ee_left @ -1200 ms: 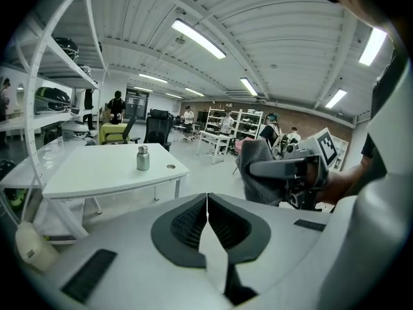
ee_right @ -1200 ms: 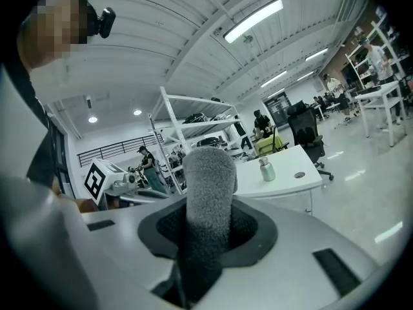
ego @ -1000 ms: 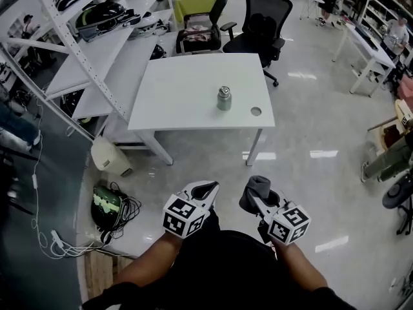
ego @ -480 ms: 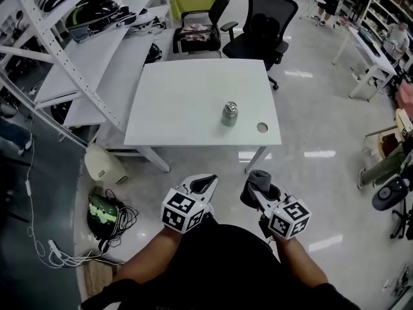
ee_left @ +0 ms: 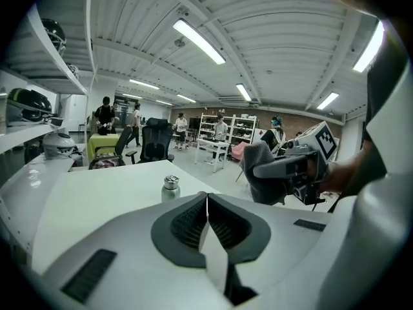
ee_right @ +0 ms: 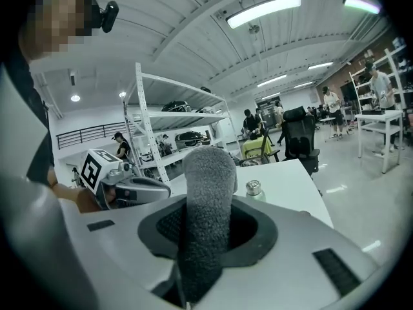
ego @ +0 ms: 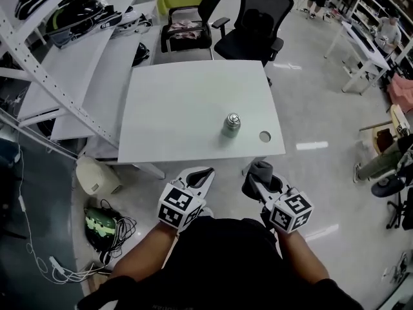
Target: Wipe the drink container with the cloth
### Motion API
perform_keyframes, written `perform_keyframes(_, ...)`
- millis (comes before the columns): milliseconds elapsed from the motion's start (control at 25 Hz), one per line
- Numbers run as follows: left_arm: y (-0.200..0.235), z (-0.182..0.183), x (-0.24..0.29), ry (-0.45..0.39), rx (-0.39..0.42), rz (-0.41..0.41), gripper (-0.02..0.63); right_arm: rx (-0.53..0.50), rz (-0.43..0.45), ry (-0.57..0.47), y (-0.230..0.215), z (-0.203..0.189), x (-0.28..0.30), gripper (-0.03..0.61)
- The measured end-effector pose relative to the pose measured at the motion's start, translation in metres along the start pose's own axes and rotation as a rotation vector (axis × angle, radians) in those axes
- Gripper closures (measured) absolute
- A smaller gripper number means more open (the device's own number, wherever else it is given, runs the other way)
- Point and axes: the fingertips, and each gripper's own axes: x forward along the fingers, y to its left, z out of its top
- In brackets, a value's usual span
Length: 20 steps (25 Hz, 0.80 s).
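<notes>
A small metal drink container (ego: pixel 231 125) with a silver cap stands upright on the white table (ego: pixel 174 108), near its front right part. It also shows in the left gripper view as the container (ee_left: pixel 170 188) and in the right gripper view as the container (ee_right: pixel 253 190). My right gripper (ego: pixel 259 175) is shut on a grey cloth (ego: pixel 261 173), whose folded end (ee_right: pixel 206 218) sticks up between the jaws. My left gripper (ego: pixel 202 174) is shut with nothing in it. Both grippers hang in front of the table's near edge, short of the container.
A round cable hole (ego: pixel 264 136) lies in the table right of the container. Two black office chairs (ego: pixel 251 24) stand behind the table. White shelving (ego: pixel 58 57) runs along the left. A bin (ego: pixel 93 175) and cables (ego: pixel 97 228) lie on the floor at left.
The table and container have come nearer to me and lower in the head view. Both grippers keep their hold and stance in front of my body.
</notes>
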Motion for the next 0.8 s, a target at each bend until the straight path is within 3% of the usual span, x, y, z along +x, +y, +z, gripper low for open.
perform_keyframes(280,0.035,0.003,0.023,0.031,-0.016,-0.011,0.597,0.005,-0.019,0.026,-0.018,0.01,0.026,0.468)
perform_keyframes(480,0.049,0.016,0.054,0.016,-0.061,-0.005,0.597,-0.003,0.027,0.056,-0.04,0.015,0.047,0.468)
perform_keyframes(680,0.071,0.033,0.086,0.045,-0.012,0.078,0.595,-0.037,0.072,0.134,-0.088,0.032,0.08,0.468)
perform_keyframes(800,0.088,0.033,0.109,0.101,0.053,0.133,0.594,-0.115,0.102,0.211,-0.116,0.037,0.104,0.468)
